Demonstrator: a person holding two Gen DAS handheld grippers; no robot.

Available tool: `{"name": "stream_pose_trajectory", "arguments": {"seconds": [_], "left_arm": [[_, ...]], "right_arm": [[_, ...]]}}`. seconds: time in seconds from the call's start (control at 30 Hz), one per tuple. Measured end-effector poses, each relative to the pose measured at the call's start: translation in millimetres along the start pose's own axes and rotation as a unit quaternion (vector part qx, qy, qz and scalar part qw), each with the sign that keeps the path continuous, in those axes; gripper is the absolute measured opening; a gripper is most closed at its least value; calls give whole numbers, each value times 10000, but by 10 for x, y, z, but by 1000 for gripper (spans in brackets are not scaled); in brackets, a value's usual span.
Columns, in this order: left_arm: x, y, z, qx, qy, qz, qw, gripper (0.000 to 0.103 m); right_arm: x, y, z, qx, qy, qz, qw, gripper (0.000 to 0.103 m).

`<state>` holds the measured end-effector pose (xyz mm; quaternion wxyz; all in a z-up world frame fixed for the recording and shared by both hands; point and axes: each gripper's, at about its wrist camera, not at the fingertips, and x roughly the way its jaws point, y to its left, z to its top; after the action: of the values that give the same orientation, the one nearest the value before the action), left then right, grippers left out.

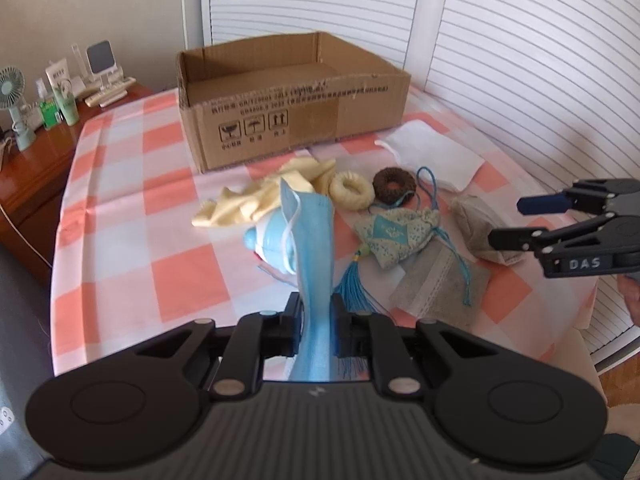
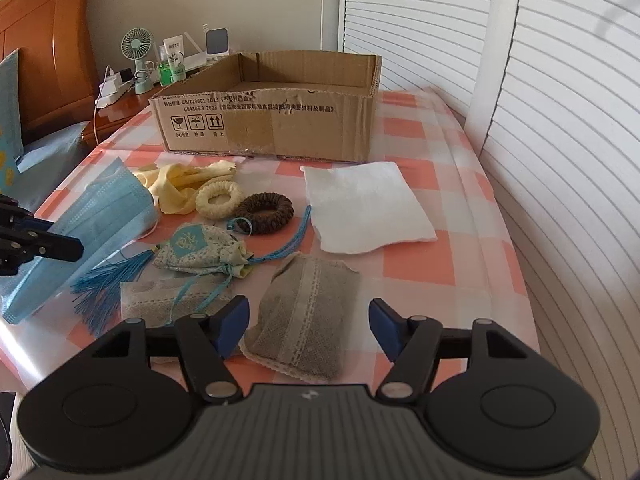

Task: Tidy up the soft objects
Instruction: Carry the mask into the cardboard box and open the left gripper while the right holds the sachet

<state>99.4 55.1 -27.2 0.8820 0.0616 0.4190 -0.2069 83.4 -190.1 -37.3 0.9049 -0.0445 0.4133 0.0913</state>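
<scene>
My left gripper (image 1: 316,320) is shut on a blue face mask (image 1: 316,248) and holds it above the checked cloth; the mask also shows in the right wrist view (image 2: 100,220). My right gripper (image 2: 308,324) is open and empty, just above a grey lace sachet (image 2: 308,312). An open, empty cardboard box (image 1: 292,100) stands at the back. On the cloth lie a yellow cloth (image 1: 260,196), a cream ring (image 1: 352,190), a brown ring (image 1: 394,185), a floral pouch with a blue tassel (image 1: 396,232), a flat grey sachet (image 1: 436,284) and a white pad (image 1: 432,152).
The table (image 2: 420,272) has a pink and white checked cover. A wooden nightstand (image 1: 36,168) with a fan and bottles stands at the left. White louvred doors (image 2: 560,120) run along the back and right.
</scene>
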Motion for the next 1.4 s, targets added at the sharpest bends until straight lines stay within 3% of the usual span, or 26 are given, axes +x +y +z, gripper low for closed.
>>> {"name": "stream_pose_trajectory", "arguments": {"seconds": [0.2,0.37,0.47,0.8,1.07,1.4], "left_arm": [[-40,2,43,-2,-82,-28,10000,12],[-27,-3,47,16,-49,-73,10000,12],[-53,-8,52,38,-28,-66,10000,12],[-281,-42,265,200,-167,-116,9996,12],[-127,54,1035,392,-506,108,9979,12],[548,340,2262,230,-569,392,9973,12]], "right_arm": [[205,59,5,125,154,-28,9998,66],[230,169,23,-113,156,-295,9994,43],[189,113,47,-27,159,-256,9995,34],[-79,-2,238,-100,19,0,9999,32],[-180,-5,614,-269,-276,170,9991,32],[-141,-56,974,-363,-511,94,9980,32]]}}
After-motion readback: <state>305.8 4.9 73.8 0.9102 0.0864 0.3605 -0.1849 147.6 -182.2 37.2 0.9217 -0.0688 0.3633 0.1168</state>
